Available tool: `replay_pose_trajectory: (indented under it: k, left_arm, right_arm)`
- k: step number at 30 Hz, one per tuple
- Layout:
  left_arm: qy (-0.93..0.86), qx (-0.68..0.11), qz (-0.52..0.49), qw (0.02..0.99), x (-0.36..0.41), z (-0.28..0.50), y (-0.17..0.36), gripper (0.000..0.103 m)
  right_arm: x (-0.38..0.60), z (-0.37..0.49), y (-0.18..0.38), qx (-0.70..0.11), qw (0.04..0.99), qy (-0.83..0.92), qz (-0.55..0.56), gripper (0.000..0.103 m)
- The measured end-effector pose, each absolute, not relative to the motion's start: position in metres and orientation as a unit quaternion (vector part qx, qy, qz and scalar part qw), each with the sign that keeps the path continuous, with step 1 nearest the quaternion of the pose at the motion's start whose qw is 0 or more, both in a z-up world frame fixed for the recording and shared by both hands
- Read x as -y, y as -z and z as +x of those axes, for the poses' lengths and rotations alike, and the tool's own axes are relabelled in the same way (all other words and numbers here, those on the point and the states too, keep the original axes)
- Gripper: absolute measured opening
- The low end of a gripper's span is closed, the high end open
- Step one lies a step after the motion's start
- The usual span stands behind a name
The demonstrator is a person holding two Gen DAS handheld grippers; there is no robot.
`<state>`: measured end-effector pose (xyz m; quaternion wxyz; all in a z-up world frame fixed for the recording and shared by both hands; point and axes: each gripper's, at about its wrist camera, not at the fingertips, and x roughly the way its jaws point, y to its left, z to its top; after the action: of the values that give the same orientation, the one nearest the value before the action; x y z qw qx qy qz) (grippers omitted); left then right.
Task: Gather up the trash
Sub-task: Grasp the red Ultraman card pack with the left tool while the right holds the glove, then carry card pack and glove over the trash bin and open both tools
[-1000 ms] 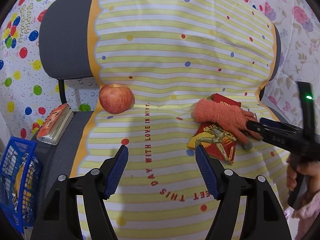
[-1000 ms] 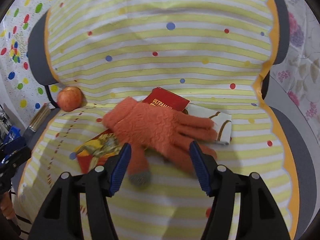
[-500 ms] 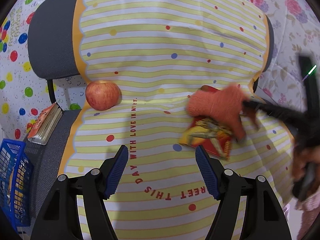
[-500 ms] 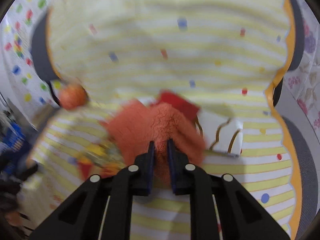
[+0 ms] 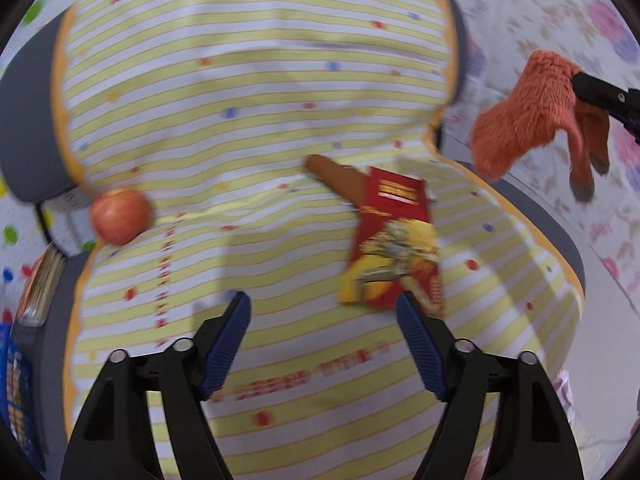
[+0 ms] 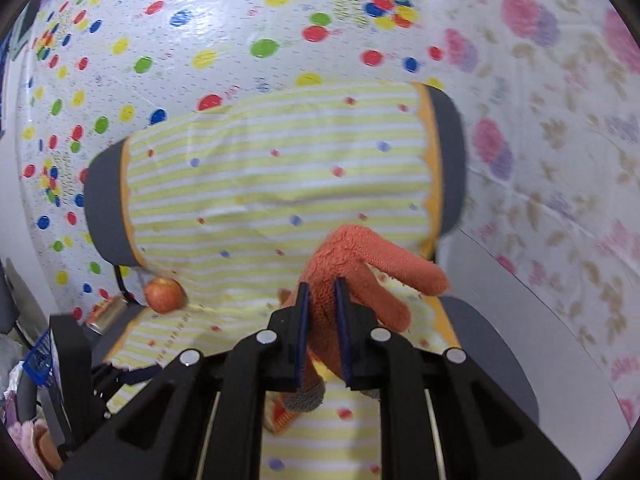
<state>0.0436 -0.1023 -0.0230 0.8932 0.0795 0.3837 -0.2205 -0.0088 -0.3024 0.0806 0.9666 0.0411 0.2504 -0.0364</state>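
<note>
My right gripper (image 6: 322, 308) is shut on an orange knit glove (image 6: 360, 256) and holds it up in the air, right of the chair; the glove also shows hanging in the left wrist view (image 5: 532, 108). A red and yellow snack wrapper (image 5: 394, 248) lies on the striped yellow cloth (image 5: 240, 120) over the chair seat. A brown cone-shaped piece (image 5: 334, 172) lies just behind it. My left gripper (image 5: 322, 332) is open and empty, just in front of the wrapper.
A red apple (image 5: 120, 216) sits at the seat's back left, also in the right wrist view (image 6: 164, 295). A book (image 5: 42, 284) and a blue basket (image 5: 12, 392) are at the left. Patterned sheets cover the walls behind.
My right gripper shut on the glove and lifted it up and to the right, off the wrapper. My left gripper moved right, closer to the wrapper.
</note>
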Motion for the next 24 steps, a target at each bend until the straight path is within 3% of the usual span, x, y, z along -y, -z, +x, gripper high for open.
replay_pose_trajectory:
  k: [9,19,24]
  left_arm:
    - [0.230,-0.399,0.173,0.871,0.175,0.055,0.052,0.087]
    - [0.228,-0.424,0.166,0.861,0.179,0.072,0.071,0.091]
    - [0.236,-0.413,0.166,0.864,0.172,0.064,0.067,0.074]
  right_arm:
    - [0.338,-0.044,-0.041,-0.290,0.951,0.061,0.093,0.014]
    - [0.354,-0.060,-0.027,-0.297,0.945,0.064,0.122,0.014]
    - [0.351,-0.066,-0.020,-0.303,0.942,0.061,0.133,0.014]
